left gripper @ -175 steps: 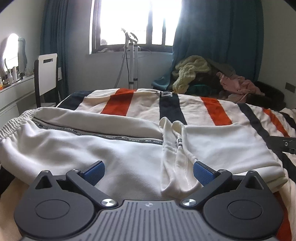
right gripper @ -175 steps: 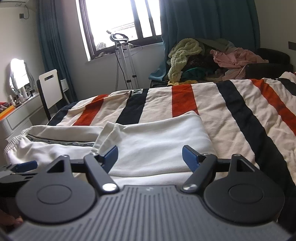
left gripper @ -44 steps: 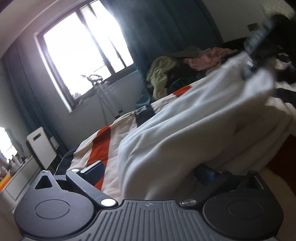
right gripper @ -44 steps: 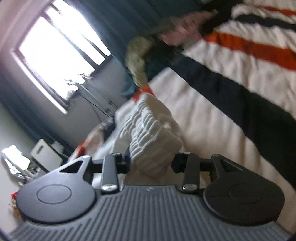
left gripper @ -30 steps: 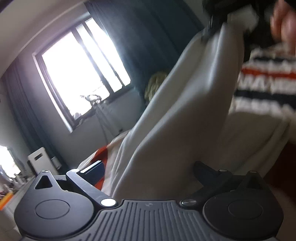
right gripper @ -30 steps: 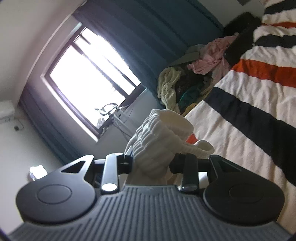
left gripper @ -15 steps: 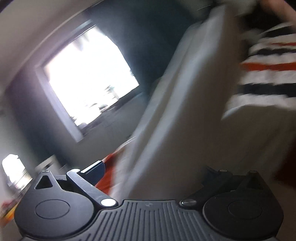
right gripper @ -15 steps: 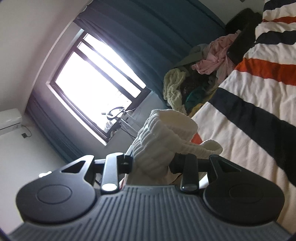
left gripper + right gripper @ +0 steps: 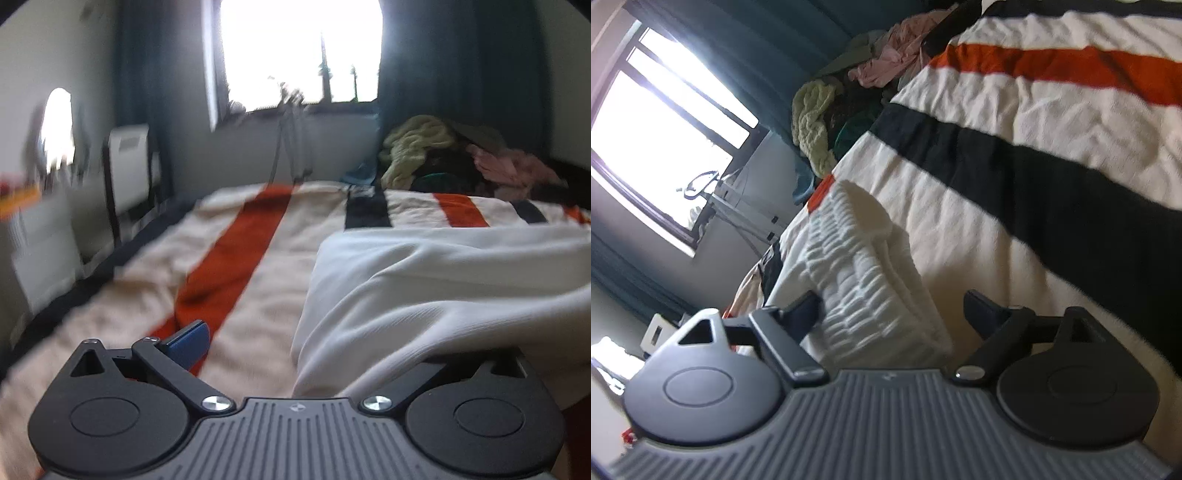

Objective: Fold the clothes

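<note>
A bed (image 9: 258, 266) covered with a striped cream, orange and black blanket carries a white garment, seen from two hand-held grippers.

On the left, the left gripper (image 9: 314, 354) sits low at the near edge of the bed. Its left blue pad stands bare over the blanket, well away from the cloth. The white garment (image 9: 424, 288) lies to the right of centre and drapes over the gripper's right finger, hiding it. The jaws stand wide apart; whether the hidden finger touches fabric from below cannot be told. The garment's long axis runs sideways, from this gripper towards the bed's right side.

On the right, the view is rolled, so the bed slants. The right gripper (image 9: 894, 314) has the ribbed elastic waistband (image 9: 860, 273) of the same garment between its fingers. Its jaws are opening: the left finger sits against the band, while the right finger stands clear of it over bare blanket. The bunched waistband rests on the blanket, stretching straight ahead of the fingers.

The right gripper is the nearer to the waistband, the left to the folded body.
</note>
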`<state>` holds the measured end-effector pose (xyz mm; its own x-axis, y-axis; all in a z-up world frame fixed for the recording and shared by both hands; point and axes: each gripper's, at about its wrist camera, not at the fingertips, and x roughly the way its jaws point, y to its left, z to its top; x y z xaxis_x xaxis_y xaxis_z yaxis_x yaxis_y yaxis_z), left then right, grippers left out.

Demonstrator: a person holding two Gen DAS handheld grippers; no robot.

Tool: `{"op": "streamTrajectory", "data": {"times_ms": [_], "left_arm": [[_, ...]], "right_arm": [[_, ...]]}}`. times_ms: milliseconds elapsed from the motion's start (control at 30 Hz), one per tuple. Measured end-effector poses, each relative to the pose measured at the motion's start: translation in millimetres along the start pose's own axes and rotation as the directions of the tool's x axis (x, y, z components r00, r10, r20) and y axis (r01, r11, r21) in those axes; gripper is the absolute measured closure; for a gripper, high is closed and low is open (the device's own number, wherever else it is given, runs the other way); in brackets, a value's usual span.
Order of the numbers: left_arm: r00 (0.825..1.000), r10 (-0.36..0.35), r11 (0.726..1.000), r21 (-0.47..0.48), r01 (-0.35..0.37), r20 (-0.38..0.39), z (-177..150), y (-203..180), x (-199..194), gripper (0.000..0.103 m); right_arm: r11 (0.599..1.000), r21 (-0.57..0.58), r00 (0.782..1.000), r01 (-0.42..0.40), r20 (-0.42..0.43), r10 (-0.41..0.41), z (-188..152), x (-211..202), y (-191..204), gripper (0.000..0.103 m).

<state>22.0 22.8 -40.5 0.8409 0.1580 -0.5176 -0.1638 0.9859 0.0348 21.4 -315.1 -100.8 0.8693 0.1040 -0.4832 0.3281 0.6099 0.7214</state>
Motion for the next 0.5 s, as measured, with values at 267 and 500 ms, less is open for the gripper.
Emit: {"op": "streamTrajectory", "data": {"times_ms": [267,500], "left_arm": [[0.996,0.015,0.999,-0.027,-0.017,-0.083,-3,12,16,0.0],[0.997,0.018,1.0,0.014,-0.017,-0.071,-1,6,24,0.0]], "right_arm": [[0.998,-0.057,0.994,0.039,-0.098,-0.045,-10,16,8,0.021],[0.965,-0.257,0.998,0.047,0.053,-0.034,-9,-9,42,0.061]]}}
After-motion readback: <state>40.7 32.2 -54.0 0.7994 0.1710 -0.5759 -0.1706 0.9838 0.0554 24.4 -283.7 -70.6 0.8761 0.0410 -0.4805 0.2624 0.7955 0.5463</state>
